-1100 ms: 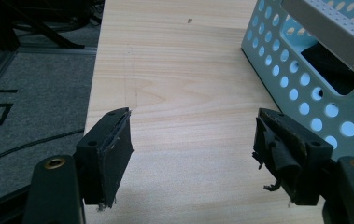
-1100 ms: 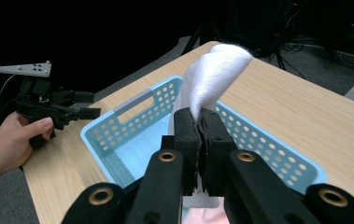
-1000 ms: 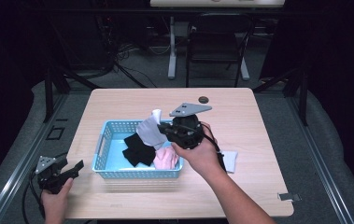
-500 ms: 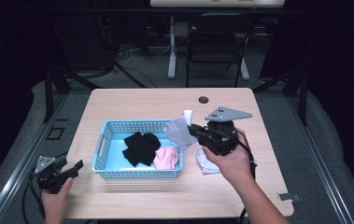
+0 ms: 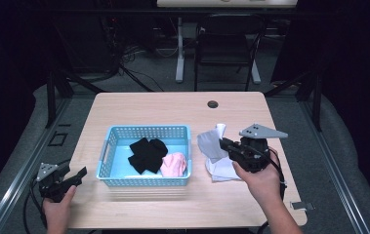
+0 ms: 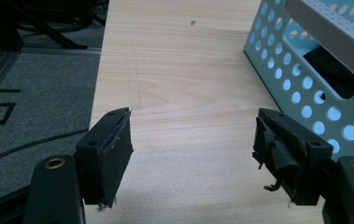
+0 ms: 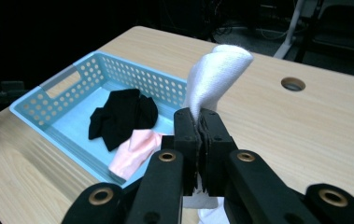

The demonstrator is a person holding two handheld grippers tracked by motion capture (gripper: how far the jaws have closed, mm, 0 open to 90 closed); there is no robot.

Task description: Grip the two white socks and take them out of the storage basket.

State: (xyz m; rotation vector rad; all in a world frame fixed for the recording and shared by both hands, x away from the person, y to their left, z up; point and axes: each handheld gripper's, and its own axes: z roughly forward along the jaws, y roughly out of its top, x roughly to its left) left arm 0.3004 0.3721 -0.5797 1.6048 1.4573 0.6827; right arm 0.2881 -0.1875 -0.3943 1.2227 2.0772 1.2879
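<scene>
My right gripper (image 5: 224, 143) is shut on a white sock (image 5: 212, 142), which it holds above the table just right of the light blue basket (image 5: 109, 141). In the right gripper view the white sock (image 7: 214, 77) sticks up from between the closed jaws of the right gripper (image 7: 200, 117). Another white cloth (image 5: 221, 169) lies flat on the table under that hand. In the basket (image 7: 53, 109) lie a black garment (image 5: 146, 153) and a pink one (image 5: 174, 164). My left gripper (image 5: 77, 173) rests open at the table's front left corner, nothing between its pads (image 6: 114, 149).
The basket's perforated side (image 6: 300, 88) stands close to the right of the left gripper. A round cable hole (image 5: 213, 104) sits in the table near its far edge. Bare wood lies beyond the right hand and in front of the basket.
My right gripper has carried the white sock from above the basket rightward to over the table beside it, and slightly lower. The left gripper has stayed put.
</scene>
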